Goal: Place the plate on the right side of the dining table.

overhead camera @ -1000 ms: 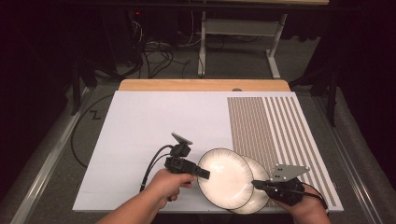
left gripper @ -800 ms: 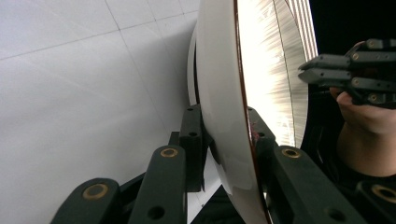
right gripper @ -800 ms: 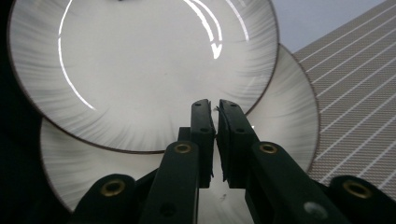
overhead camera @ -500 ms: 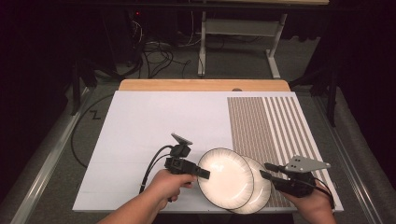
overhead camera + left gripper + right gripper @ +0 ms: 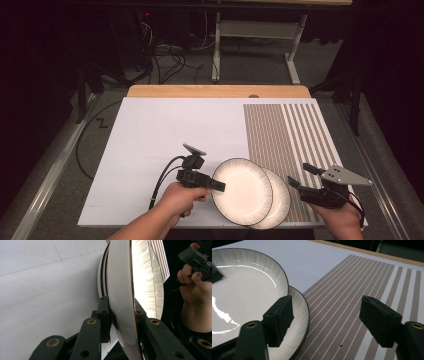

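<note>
Two white plates with dark rims overlap near the table's front edge. The upper plate [image 5: 243,190] [image 5: 122,290] [image 5: 244,285] is tilted, its left rim pinched by my left gripper [image 5: 217,186] [image 5: 121,307], which is shut on it. The lower plate [image 5: 281,200] [image 5: 299,312] lies flat under it, partly on the striped mat [image 5: 285,135] [image 5: 352,290]. My right gripper [image 5: 299,174] [image 5: 327,312] hovers just right of the lower plate; its jaws have just been opening and stand wide apart with nothing between them.
A white sheet [image 5: 170,135] covers the table's left and middle. A wooden edge [image 5: 215,91] runs along the far side. Beyond it, on the floor, are cables and a metal stand [image 5: 260,35]. The person's right hand [image 5: 192,287] appears past the plates in the left gripper view.
My right gripper has let go of the lower plate's right rim, opened its jaws and drawn away to the right. The left gripper keeps its hold on the upper plate.
</note>
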Available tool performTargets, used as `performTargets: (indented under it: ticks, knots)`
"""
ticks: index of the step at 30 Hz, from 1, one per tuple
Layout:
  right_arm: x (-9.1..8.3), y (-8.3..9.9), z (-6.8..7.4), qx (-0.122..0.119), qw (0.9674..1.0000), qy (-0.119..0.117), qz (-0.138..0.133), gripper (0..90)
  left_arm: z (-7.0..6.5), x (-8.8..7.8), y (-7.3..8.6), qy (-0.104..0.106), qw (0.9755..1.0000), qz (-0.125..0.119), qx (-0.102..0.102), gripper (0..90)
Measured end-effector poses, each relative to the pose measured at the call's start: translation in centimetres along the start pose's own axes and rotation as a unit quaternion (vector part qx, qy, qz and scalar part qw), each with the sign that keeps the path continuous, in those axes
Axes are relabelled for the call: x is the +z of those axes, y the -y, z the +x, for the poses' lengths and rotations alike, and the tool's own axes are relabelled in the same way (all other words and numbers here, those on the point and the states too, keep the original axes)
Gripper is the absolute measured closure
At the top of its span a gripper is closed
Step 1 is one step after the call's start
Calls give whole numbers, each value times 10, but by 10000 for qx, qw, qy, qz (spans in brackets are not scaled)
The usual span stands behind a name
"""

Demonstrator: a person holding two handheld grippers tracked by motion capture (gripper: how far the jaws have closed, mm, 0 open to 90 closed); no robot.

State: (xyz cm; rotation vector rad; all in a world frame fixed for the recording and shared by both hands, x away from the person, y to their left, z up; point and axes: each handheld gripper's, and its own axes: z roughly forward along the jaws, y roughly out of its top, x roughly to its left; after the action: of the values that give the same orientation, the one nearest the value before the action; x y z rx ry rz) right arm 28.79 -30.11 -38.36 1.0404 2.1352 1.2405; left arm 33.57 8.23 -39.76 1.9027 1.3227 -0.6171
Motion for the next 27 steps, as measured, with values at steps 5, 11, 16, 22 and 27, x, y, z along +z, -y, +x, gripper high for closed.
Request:
performTargets:
  ticks: [5, 11, 16, 22, 27]
  knots:
    - [0, 3, -3, 133, 9996, 203, -119, 119, 0, 0, 1, -13, 10000, -58, 23, 760]
    - [0, 3, -3, 157, 9981, 486, -348, 9, -1, 0, 1, -48, 9998, -157, 70, 761]
    - [0, 4, -3, 166, 9977, 536, -377, 9, -1, -3, 2, -14, 9995, -276, 160, 769]
    - [0, 4, -3, 170, 9979, 507, -354, 9, -3, -5, 3, 3, 9982, -486, 349, 783]
    - [1, 5, -4, 198, 9980, 501, -337, 9, -7, -7, 4, 26, 9959, -645, 627, 792]
